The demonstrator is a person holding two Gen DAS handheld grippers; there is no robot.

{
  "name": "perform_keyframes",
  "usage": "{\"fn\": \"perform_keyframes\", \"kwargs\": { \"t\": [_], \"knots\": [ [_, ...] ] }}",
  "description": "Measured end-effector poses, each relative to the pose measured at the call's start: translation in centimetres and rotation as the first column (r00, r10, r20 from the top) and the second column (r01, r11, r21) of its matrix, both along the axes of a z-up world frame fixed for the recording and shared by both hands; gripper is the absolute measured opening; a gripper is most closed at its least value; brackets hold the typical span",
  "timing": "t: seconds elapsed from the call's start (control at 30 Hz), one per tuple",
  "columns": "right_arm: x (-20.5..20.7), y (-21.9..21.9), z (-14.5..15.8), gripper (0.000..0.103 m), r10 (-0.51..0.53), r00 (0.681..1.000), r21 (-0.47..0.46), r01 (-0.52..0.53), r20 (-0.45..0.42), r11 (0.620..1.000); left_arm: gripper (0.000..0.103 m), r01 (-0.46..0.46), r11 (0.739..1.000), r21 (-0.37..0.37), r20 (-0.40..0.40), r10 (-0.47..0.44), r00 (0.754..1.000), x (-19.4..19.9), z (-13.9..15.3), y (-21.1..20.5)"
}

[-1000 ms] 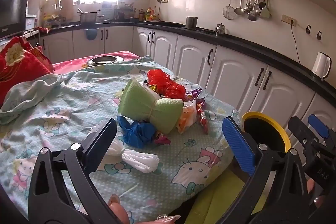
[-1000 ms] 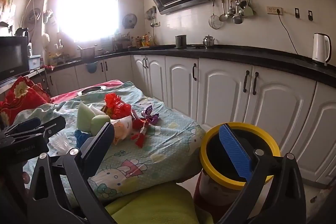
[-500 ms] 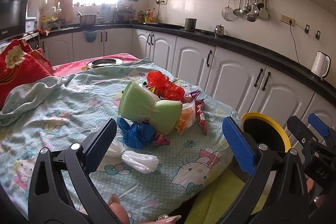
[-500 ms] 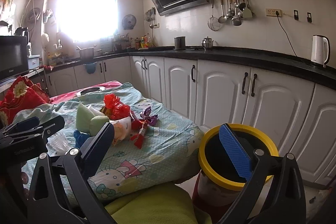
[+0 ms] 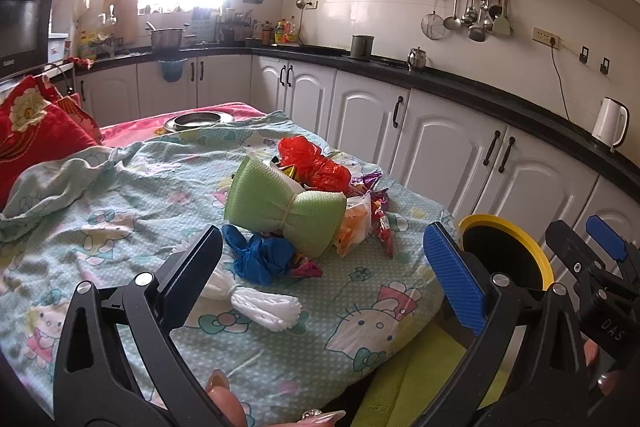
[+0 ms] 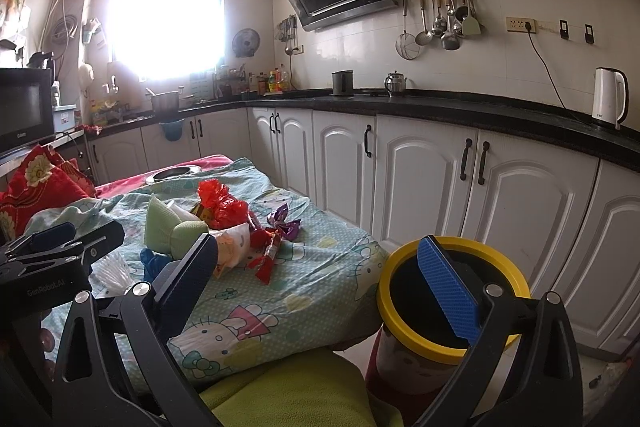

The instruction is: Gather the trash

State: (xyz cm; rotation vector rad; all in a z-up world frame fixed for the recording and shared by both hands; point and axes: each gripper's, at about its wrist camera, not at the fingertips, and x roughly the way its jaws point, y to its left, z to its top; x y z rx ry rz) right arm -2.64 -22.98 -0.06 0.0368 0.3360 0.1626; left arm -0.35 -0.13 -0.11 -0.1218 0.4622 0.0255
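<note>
Far left sits a red pillow (image 5: 28, 139) at the head of a surface covered by a pale cartoon-print blanket (image 5: 120, 211). A metal plate (image 5: 193, 121) rests beyond the blanket's far edge. White cabinets (image 5: 440, 147) under a black countertop (image 5: 500, 103) run along the right side, with a white kettle (image 5: 609, 123) at the far right.

The left gripper (image 5: 320, 267) is released, jaws wide apart, holding nothing. Ahead of it the trash lies in one cluster on the blanket. Nearest is a white bundle (image 5: 256, 297), just beside the inner fingertip, its long axis running left to right. Behind it is a crumpled blue bag (image 5: 260, 255), touching a green mesh bundle (image 5: 286, 207) tied at the waist like a bow, long axis left to right, slightly tilted down to the right. A red plastic bag (image 5: 312, 163) lies behind that; snack wrappers (image 5: 376, 215) trail off to the right.

The right gripper (image 6: 320, 275) is likewise released and empty. Its right finger overlaps the yellow-rimmed bin (image 6: 392, 267), which stands upright on the floor beside the blanket's right edge, mouth open upward. The trash lies left of the bin, well apart from it. A green cushion (image 6: 288, 387) fills the near foreground.
</note>
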Motion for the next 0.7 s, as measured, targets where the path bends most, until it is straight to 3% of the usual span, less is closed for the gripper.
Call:
{"fn": "perform_keyframes", "kwargs": {
  "t": [0.7],
  "knots": [
    [0.31, 0.55, 0.04, 0.097, 0.041, 0.999, -0.015, -0.041, -0.012, 0.999, 0.093, -0.017, 0.999, -0.030, -0.015, 0.016, 1.000, -0.04, -0.67, 0.76]
  ]
}}
